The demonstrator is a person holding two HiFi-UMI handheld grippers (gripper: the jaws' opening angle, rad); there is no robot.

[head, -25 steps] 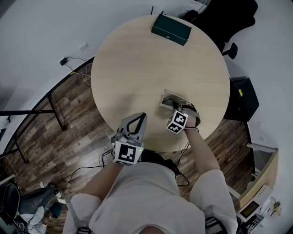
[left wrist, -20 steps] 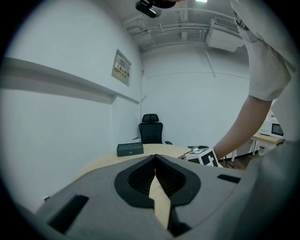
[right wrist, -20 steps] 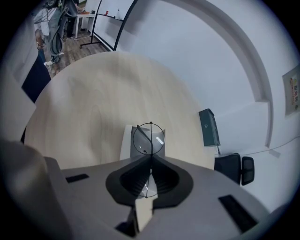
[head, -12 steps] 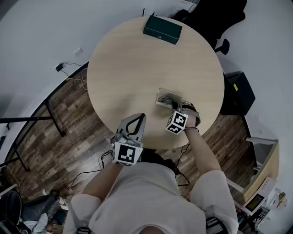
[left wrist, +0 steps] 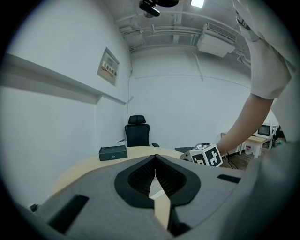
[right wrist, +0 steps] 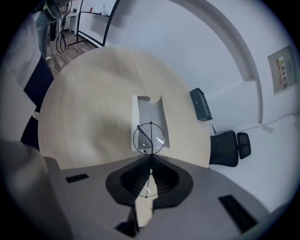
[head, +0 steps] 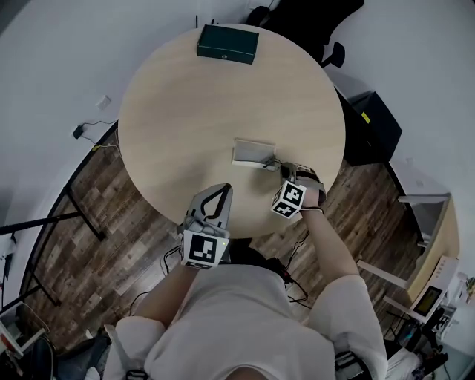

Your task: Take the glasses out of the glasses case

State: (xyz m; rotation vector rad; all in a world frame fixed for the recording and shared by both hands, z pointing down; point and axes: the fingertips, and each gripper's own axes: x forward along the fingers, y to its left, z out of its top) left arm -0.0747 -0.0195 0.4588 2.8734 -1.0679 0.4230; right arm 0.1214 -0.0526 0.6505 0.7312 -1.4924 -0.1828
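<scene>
The open pale grey glasses case lies on the round wooden table, right of its middle. My right gripper hangs just right of the case's near corner, shut on thin black round-rimmed glasses. In the right gripper view the jaws pinch the frame near its middle, one lens sticks out ahead of the tips, and the case lies below it. My left gripper hovers at the table's near edge, left of the case, shut with nothing in it.
A dark green box sits at the table's far edge. A black office chair stands behind it. A black cabinet is off the right side. Cables lie on the wooden floor at the left.
My right gripper has drawn back from the case toward the near right edge, lifting the glasses clear of it. The camera view has swung, shifting the table left.
</scene>
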